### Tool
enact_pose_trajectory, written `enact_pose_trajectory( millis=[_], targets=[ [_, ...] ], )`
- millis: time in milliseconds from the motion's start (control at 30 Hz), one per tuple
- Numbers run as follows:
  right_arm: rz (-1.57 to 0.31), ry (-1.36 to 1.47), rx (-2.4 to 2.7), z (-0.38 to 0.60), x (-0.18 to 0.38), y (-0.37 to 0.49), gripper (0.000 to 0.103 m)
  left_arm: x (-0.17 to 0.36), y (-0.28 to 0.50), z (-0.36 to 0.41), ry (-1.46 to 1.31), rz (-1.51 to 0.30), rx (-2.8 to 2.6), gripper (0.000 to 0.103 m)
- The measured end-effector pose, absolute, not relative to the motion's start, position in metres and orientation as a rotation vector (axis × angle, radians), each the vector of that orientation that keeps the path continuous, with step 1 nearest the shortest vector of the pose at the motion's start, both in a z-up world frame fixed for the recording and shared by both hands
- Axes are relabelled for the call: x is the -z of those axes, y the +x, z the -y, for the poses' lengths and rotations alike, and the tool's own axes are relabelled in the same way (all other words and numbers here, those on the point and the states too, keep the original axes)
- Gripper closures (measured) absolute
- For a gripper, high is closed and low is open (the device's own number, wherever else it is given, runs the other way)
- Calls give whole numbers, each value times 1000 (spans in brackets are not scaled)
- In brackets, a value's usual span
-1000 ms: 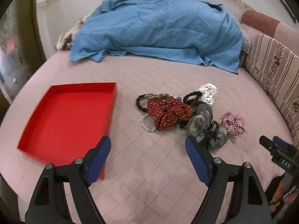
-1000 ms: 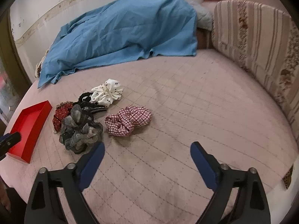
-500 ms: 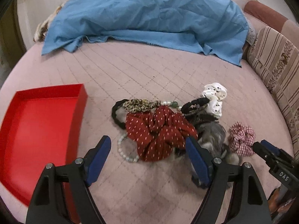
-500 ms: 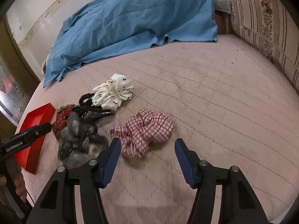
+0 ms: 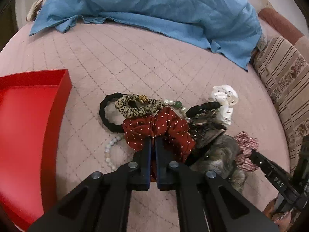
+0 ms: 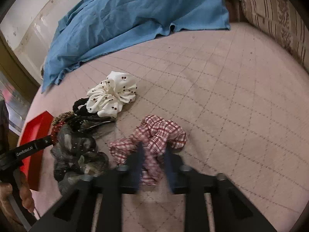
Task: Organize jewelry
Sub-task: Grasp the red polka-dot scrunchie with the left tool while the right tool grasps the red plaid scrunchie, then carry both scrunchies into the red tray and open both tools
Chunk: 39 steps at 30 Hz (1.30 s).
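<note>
The tray (image 5: 29, 125) lies left of the scrunchie pile (image 5: 164, 127); the crumpled sheet (image 5: 154, 9) lies behind both.

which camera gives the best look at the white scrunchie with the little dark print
The right wrist view: the white scrunchie lies whole and unobstructed on the pink quilt. In the left wrist view it sits small near the right edge behind the pile.

The left gripper (image 5: 152, 142) points steeply down, its blue-padded jaws drawn together with only a thin slit between them, pinching the red dotted scrunchie (image 5: 158, 130). The right gripper (image 6: 153, 150), also angled downward, is blurred as its jaws close around the plaid scrunchie (image 6: 152, 135). Fingers (image 6: 24, 191) of the person's left hand grip the left tool's handle.
</note>
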State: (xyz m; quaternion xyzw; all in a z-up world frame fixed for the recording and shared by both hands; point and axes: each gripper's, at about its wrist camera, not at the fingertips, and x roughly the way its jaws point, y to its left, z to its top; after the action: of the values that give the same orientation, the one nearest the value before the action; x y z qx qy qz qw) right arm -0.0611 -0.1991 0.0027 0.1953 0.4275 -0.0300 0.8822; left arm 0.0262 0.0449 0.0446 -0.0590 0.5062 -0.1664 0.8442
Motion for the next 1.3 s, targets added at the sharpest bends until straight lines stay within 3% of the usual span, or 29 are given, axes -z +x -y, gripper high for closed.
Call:
enact_pose_trajectory(
  millis=[600, 900, 1300],
  targets=[
    [-745, 402, -65, 169, -81, -105, 95, -128, -44, -125, -201, -896, 340, 100],
    [-785, 354, -267, 84, -105, -62, 95, -122, -12, -214, -212, -885, 172, 100],
    [-856, 289, -418, -50, -89, 36, 94, -89, 64, -283, -161, -918, 29, 99]
  ],
)
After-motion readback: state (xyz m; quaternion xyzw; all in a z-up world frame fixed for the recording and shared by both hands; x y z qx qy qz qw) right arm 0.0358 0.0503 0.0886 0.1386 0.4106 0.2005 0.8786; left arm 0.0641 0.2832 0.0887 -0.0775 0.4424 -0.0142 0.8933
